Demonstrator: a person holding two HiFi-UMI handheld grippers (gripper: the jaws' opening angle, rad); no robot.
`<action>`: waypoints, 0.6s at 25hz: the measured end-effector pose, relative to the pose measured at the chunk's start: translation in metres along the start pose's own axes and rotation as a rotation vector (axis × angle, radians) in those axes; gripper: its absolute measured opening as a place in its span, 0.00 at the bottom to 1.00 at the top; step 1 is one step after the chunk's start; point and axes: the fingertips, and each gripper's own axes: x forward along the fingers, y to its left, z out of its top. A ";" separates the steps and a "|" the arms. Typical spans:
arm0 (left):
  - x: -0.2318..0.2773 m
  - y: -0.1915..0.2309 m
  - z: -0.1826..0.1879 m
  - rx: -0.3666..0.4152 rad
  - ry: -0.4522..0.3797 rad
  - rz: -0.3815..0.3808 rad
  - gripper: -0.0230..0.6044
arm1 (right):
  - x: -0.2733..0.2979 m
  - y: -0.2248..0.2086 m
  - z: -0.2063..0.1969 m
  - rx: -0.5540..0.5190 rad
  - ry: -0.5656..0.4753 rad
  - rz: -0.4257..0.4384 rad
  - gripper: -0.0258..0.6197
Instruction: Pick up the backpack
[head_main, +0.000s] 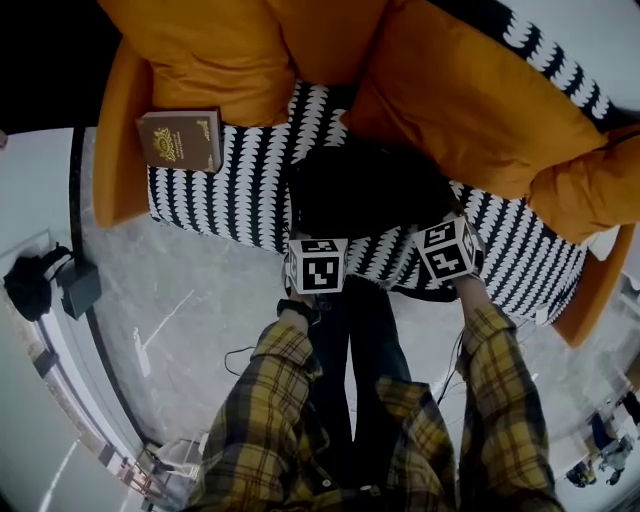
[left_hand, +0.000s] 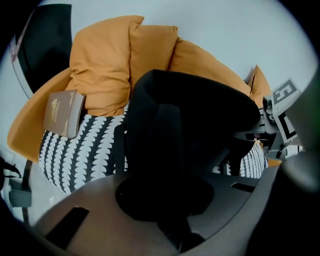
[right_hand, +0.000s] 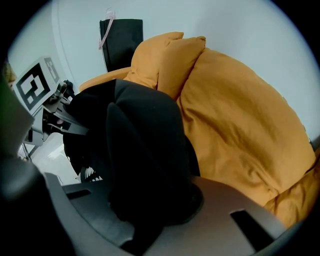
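Observation:
A black backpack (head_main: 360, 190) lies on the sofa's black-and-white patterned seat (head_main: 240, 190), against the orange cushions (head_main: 470, 100). My left gripper (head_main: 315, 248) is at the backpack's near left edge and my right gripper (head_main: 445, 240) at its near right edge, both pointing steeply down. In the left gripper view the jaws (left_hand: 165, 200) are closed on a black strap of the backpack (left_hand: 190, 125). The right gripper (right_hand: 150, 200) likewise pinches a black strap running up to the backpack (right_hand: 135, 130). The fingertips are hidden under the marker cubes in the head view.
A brown book (head_main: 181, 140) lies on the seat's left end, beside an orange cushion (head_main: 210, 50). A black bag and a small box (head_main: 45, 282) sit on the grey floor at the left, and a thin cable (head_main: 240, 355) lies near the person's legs.

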 end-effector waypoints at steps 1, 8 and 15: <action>0.001 0.003 0.000 -0.001 0.000 0.001 0.13 | 0.001 0.001 0.002 0.000 0.002 0.002 0.09; -0.002 0.009 0.000 -0.004 0.013 0.005 0.12 | -0.003 0.007 0.010 0.009 0.002 -0.005 0.09; -0.015 0.009 0.006 0.010 -0.010 0.010 0.11 | -0.018 0.008 0.017 0.026 -0.027 -0.022 0.09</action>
